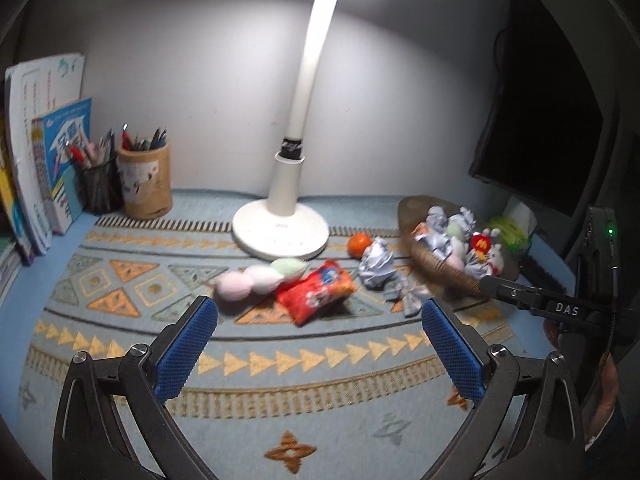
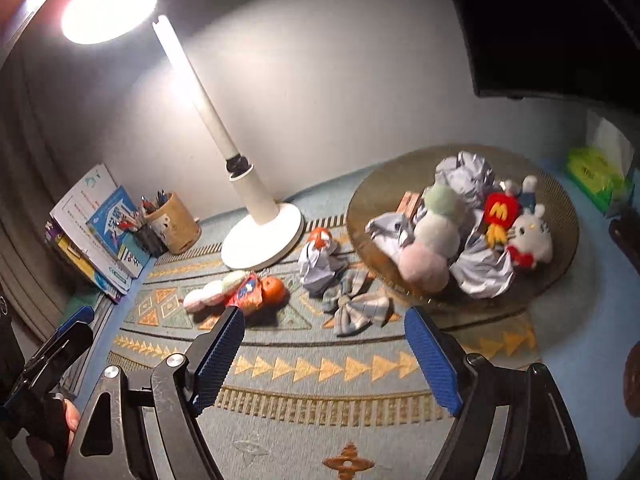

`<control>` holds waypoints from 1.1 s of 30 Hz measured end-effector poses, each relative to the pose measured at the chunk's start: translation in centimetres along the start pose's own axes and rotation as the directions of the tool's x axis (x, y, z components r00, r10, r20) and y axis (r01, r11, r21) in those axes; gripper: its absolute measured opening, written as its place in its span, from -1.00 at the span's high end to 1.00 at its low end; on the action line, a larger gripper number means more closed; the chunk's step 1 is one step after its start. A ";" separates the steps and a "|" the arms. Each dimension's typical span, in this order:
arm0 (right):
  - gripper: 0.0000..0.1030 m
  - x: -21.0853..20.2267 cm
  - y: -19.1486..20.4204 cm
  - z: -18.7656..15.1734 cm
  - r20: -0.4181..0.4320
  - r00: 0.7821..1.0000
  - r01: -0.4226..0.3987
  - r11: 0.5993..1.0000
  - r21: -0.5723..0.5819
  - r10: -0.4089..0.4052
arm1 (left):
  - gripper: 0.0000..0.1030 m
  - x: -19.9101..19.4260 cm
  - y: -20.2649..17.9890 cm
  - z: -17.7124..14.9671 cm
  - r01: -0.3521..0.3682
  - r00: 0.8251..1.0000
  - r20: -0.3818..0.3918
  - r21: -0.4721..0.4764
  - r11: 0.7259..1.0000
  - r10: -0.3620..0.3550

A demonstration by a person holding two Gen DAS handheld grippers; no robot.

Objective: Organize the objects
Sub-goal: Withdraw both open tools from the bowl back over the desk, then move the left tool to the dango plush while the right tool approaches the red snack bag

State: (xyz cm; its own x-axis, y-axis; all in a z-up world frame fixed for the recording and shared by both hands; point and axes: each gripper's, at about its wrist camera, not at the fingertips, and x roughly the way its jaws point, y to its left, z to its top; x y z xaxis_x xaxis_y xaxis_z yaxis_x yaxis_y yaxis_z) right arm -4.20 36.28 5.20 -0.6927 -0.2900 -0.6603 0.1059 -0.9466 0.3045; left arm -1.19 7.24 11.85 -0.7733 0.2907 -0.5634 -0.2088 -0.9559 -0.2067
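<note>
Looking along both claws, I judged that I was between two pickups: some things already lay in the wicker basket [image 2: 560, 240], others waited on the patterned mat [image 1: 280, 400] that covered the table.

My left claw [image 1: 320, 344] stood wide open with nothing between its blue pads. My right claw [image 2: 324, 356] was also open and empty, a little less wide. Both hung above the mat and touched nothing.

In the basket I could see crumpled paper balls, a pastel plush stick, a red toy with a yellow letter and a small white plush. On the mat, outside the basket, lay a second plush stick [image 1: 256, 280], a red snack bag [image 1: 316, 290], an orange [image 1: 359, 245], a crumpled paper ball [image 1: 376, 266] and a checked cloth bow [image 2: 354, 308]. In the right view the orange seemed to touch the snack bag; a second orange-coloured thing behind the paper ball I could not identify.

The snack bag lay just ahead of the left claw, between the lines of its two pads. The bow lay just ahead of the right claw, closer to its right pad, and near the front rim of the basket.

As I judged it, the next move called for lowering one claw over its nearest thing, closing softly, then carrying it over the rim. The bow was flat and soft, so the pads would need to come low to the mat.
</note>
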 end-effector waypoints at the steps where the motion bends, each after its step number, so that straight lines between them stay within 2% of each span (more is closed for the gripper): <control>1: -0.59 0.8 0.0 -0.8 -0.011 1.000 0.024 1.000 -0.004 -0.024 | -0.99 0.9 0.8 -1.0 -0.021 0.999 -0.024 -0.014 1.000 0.021; 5: -0.59 3.4 0.2 -3.8 0.000 0.997 0.075 0.994 -0.081 -0.075 | -0.97 3.9 3.0 -4.1 -0.071 0.994 -0.086 -0.049 0.996 0.067; 9: -0.60 5.1 0.5 -5.6 -0.008 0.992 0.126 0.980 -0.152 -0.129 | -0.96 5.5 3.2 -6.1 -0.098 0.988 -0.127 -0.044 0.994 0.092; 12: -0.60 6.0 0.8 -5.5 -0.029 0.986 0.154 0.973 -0.174 -0.162 | -0.96 5.1 2.4 -6.1 -0.095 0.991 -0.096 0.004 0.995 0.095; 16: -0.60 6.2 0.9 -5.6 -0.037 0.985 0.160 0.969 -0.189 -0.170 | -0.96 5.3 2.0 -6.2 -0.100 0.988 -0.111 0.030 0.994 0.103; 20: -0.60 6.2 1.2 -5.4 -0.034 0.984 0.162 0.967 -0.197 -0.172 | -0.96 5.8 2.9 -5.6 -0.052 0.987 -0.154 0.029 0.998 0.056; 23: -0.60 6.7 1.9 -4.7 -0.070 0.990 0.111 0.979 -0.170 -0.125 | -0.96 5.9 3.2 -3.2 -0.102 0.982 -0.136 0.190 0.977 0.129; 24: -0.60 7.2 2.4 -4.2 -0.089 0.990 0.091 0.983 -0.158 -0.106 | -0.96 6.0 3.3 -2.1 -0.093 0.983 -0.135 0.228 0.969 0.126; 27: -0.58 8.7 4.1 -2.5 -0.115 0.993 0.003 0.994 -0.105 -0.015 | -0.97 7.2 3.9 1.1 -0.042 0.987 -0.138 0.305 0.951 0.088; 29: -0.43 9.9 5.3 -1.4 -0.130 0.990 -0.066 0.996 -0.057 0.058 | -0.97 9.4 4.5 2.5 -0.003 0.982 -0.175 0.335 0.942 0.066; 31: -0.34 11.5 6.3 -0.6 -0.157 0.979 -0.127 0.992 0.008 0.126 | -0.97 11.8 5.3 3.5 0.066 0.972 -0.234 0.336 0.939 0.015; 33: -0.32 13.2 6.8 -0.6 -0.189 0.966 -0.160 0.984 0.083 0.173 | -0.96 14.2 6.2 4.2 0.157 0.951 -0.305 0.315 0.936 -0.057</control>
State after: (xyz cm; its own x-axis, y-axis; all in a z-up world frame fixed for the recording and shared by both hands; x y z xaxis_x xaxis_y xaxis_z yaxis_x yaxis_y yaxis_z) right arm -12.24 25.92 -1.87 -0.5160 -0.4711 -0.7154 0.1558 -0.8728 0.4625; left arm -15.97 5.24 5.90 -0.5405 0.3440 -0.7678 -0.5055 -0.8623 -0.0304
